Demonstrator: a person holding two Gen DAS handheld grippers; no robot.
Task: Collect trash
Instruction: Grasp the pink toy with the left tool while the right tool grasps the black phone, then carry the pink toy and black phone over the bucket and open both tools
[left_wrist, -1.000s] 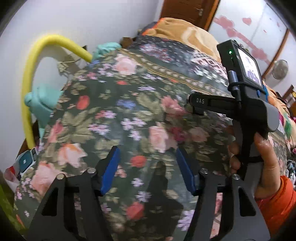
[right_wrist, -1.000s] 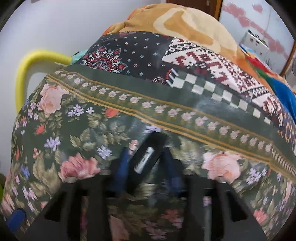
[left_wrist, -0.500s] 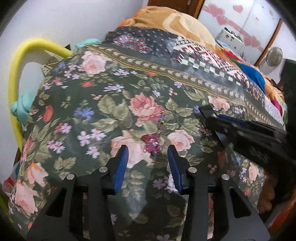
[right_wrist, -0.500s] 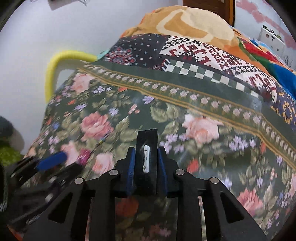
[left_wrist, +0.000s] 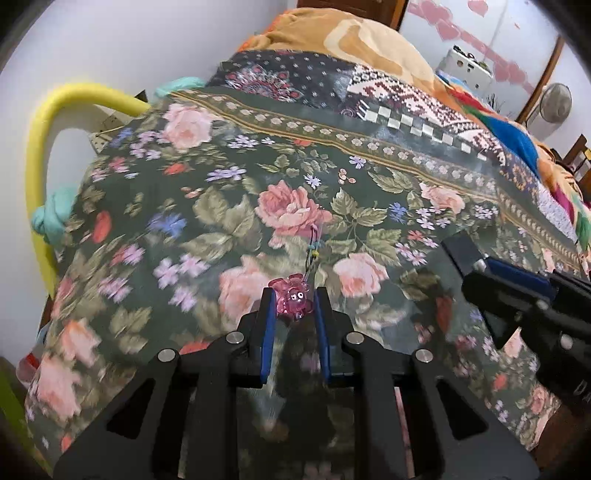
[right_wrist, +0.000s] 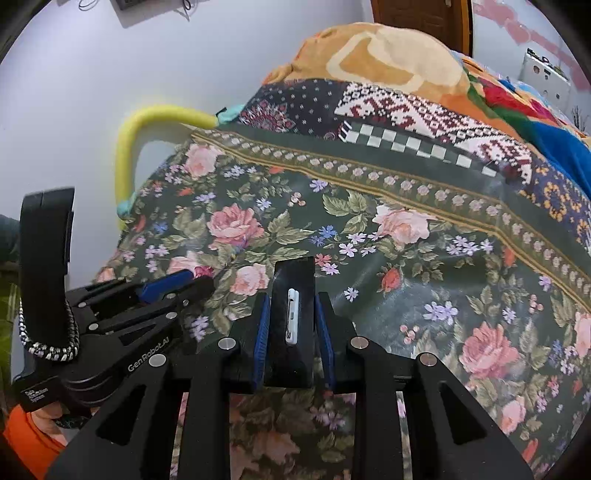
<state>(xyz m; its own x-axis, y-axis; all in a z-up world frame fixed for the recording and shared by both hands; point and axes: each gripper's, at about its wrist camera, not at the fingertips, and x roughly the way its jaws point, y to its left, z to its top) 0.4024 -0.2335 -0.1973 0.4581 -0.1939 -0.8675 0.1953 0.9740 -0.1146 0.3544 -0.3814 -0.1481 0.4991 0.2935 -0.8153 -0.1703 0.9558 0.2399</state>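
My left gripper (left_wrist: 293, 301) is shut on a small pink plastic charm (left_wrist: 292, 299) with a thin cord (left_wrist: 314, 245) that trails onto the floral bedspread (left_wrist: 207, 206). My right gripper (right_wrist: 291, 306) is shut on a black rectangular object (right_wrist: 293, 317) with a white clip on top, held just above the bedspread (right_wrist: 406, 266). The right gripper shows at the right of the left wrist view (left_wrist: 517, 295). The left gripper shows at the left of the right wrist view (right_wrist: 177, 284).
A yellow foam-padded rail (left_wrist: 55, 122) curves along the bed's left edge by the white wall. Patterned blankets (right_wrist: 406, 107) and an orange blanket (right_wrist: 369, 51) are piled at the far side. A teal cloth (left_wrist: 51, 214) is knotted on the rail.
My left gripper has moved forward and closed on the pink charm. The right gripper has kept its hold on the black object and shifted a little.
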